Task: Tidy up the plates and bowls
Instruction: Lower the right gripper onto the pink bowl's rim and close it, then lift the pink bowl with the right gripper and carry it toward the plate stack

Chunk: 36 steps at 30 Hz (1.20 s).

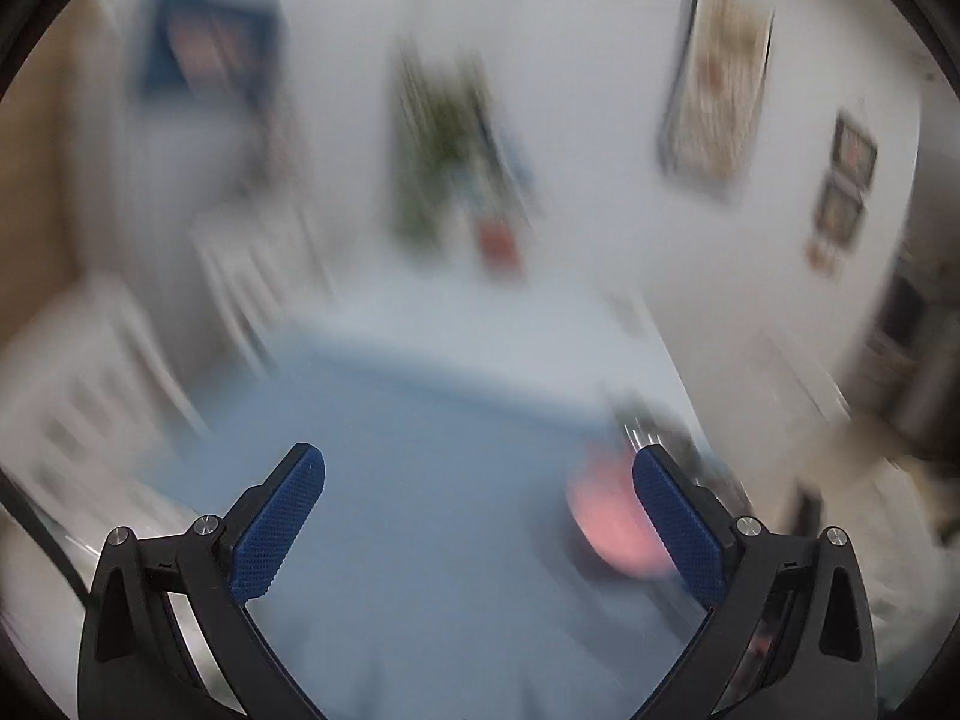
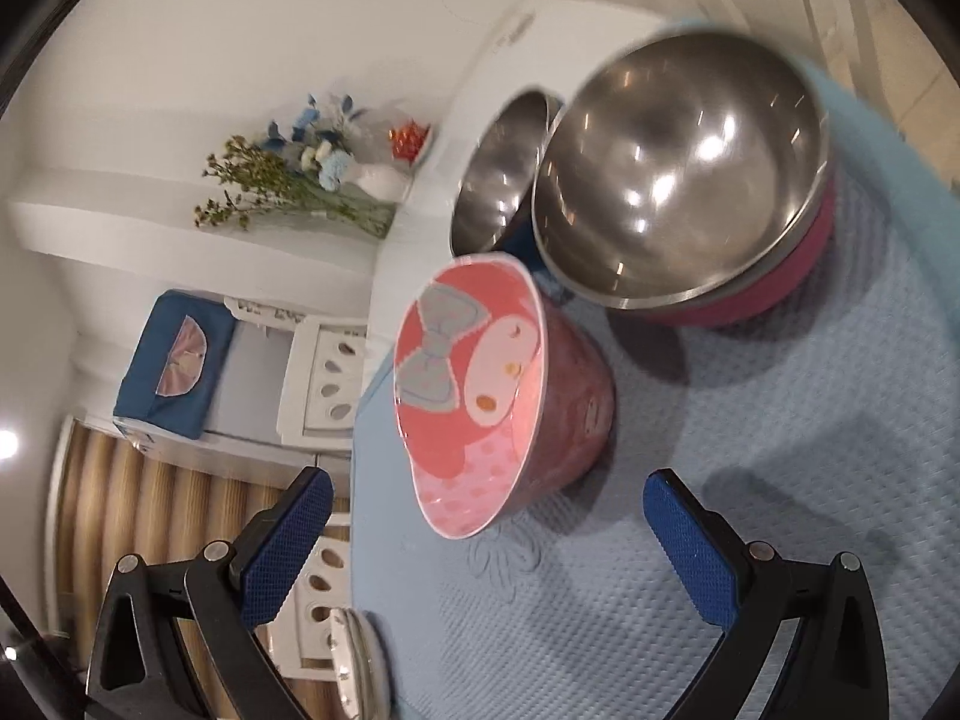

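pink cartoon bowl (image 2: 480, 396), perhaps tilted, beside steel bowls (image 2: 678, 180); both jaws released

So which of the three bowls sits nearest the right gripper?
The pink cartoon bowl, just ahead of the open right gripper. The large steel bowl and small steel bowl sit farther back.

White walls (image 2: 180, 60) enclose the room. In the right wrist view, a wooden floor (image 2: 138, 498) lies at 8 o'clock, a white chair (image 2: 324, 378) at 9, a flower vase (image 2: 378, 180) at 11.
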Each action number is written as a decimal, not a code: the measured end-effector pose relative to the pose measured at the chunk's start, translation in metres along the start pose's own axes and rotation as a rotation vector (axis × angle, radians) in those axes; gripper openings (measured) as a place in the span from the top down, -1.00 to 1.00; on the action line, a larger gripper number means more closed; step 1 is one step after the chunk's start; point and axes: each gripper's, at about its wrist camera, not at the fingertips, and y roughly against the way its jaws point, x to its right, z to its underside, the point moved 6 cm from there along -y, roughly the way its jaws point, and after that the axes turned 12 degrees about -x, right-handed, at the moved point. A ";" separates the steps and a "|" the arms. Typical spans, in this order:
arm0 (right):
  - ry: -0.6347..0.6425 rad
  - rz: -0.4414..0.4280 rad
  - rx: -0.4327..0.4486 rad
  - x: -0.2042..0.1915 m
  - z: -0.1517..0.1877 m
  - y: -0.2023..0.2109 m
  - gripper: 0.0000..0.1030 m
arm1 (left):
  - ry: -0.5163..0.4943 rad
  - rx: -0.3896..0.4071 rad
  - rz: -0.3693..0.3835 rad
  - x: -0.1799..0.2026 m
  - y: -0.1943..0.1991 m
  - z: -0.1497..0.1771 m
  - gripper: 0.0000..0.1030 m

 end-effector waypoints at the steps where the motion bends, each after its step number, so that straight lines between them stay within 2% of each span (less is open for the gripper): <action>1: -0.007 0.028 -0.028 0.001 -0.001 -0.006 -1.00 | 0.006 -0.070 0.025 0.003 -0.028 0.004 -0.99; 2: -0.009 0.053 -0.042 0.003 -0.002 -0.011 -1.00 | 0.016 -0.163 0.040 0.007 -0.067 0.008 -0.98; 5: -0.013 0.081 -0.052 0.008 -0.006 -0.017 -1.00 | 0.024 -0.335 0.095 0.019 -0.141 0.011 -0.97; 9: -0.052 0.120 -0.044 0.017 -0.014 -0.024 -1.00 | 0.030 -0.399 0.145 0.037 -0.180 0.019 -0.97; 13: -0.033 0.208 -0.073 0.019 -0.018 -0.034 -1.00 | 0.031 -0.440 0.225 0.053 -0.206 0.012 -1.00; 14: -0.029 0.209 -0.075 0.018 -0.019 -0.034 -1.00 | 0.048 -0.448 0.193 0.053 -0.210 0.012 -0.96; 15: -0.026 0.208 -0.075 0.019 -0.020 -0.033 -1.00 | 0.055 -0.451 0.129 0.047 -0.215 0.007 -0.90; 16: -0.031 0.202 -0.074 0.021 -0.020 -0.033 -1.00 | 0.051 -0.451 0.109 0.043 -0.217 0.004 -0.78; 18: -0.051 0.184 -0.068 0.023 -0.023 -0.032 -1.00 | 0.071 -0.497 0.144 0.039 -0.228 0.003 -0.72; 19: -0.058 0.179 -0.064 0.024 -0.023 -0.032 -1.00 | 0.089 -0.546 0.181 0.039 -0.236 0.006 -0.68; 21: -0.052 0.190 -0.061 0.025 -0.023 -0.033 -1.00 | 0.081 -0.618 0.232 0.043 -0.246 0.013 -0.49; 23: -0.049 0.217 -0.064 0.022 -0.022 -0.034 -1.00 | 0.065 -0.640 0.228 0.045 -0.252 0.019 -0.09; 24: -0.058 0.224 -0.056 0.022 -0.022 -0.033 -1.00 | 0.057 -0.632 0.223 0.046 -0.254 0.021 -0.05; 25: -0.063 0.216 -0.046 0.022 -0.022 -0.033 -1.00 | 0.056 -0.617 0.228 0.045 -0.252 0.020 0.15; 26: -0.055 0.177 -0.045 0.020 -0.022 -0.034 -1.00 | 0.060 -0.621 0.251 0.048 -0.252 0.021 0.51; 27: -0.050 0.135 -0.051 0.018 -0.022 -0.036 -0.90 | 0.085 -0.651 0.301 0.052 -0.255 0.025 0.64; 28: -0.056 0.110 -0.052 0.020 -0.022 -0.037 -0.30 | 0.117 -0.693 0.329 0.053 -0.258 0.030 0.78; 30: -0.082 0.222 -0.067 0.030 -0.021 -0.040 0.34 | 0.071 -0.695 0.304 0.061 -0.259 0.034 0.84; 32: -0.092 0.197 -0.043 0.032 -0.021 -0.038 0.36 | -0.087 -0.619 0.252 0.076 -0.248 0.032 0.83; 33: -0.094 0.193 -0.036 0.034 -0.021 -0.037 0.45 | -0.168 -0.584 0.214 0.083 -0.241 0.034 0.83; 34: -0.098 0.197 -0.029 0.037 -0.020 -0.036 0.54 | -0.215 -0.568 0.189 0.088 -0.235 0.037 0.83; 36: -0.103 0.194 -0.010 0.040 -0.017 -0.029 0.61 | -0.219 -0.560 0.199 0.088 -0.226 0.039 0.83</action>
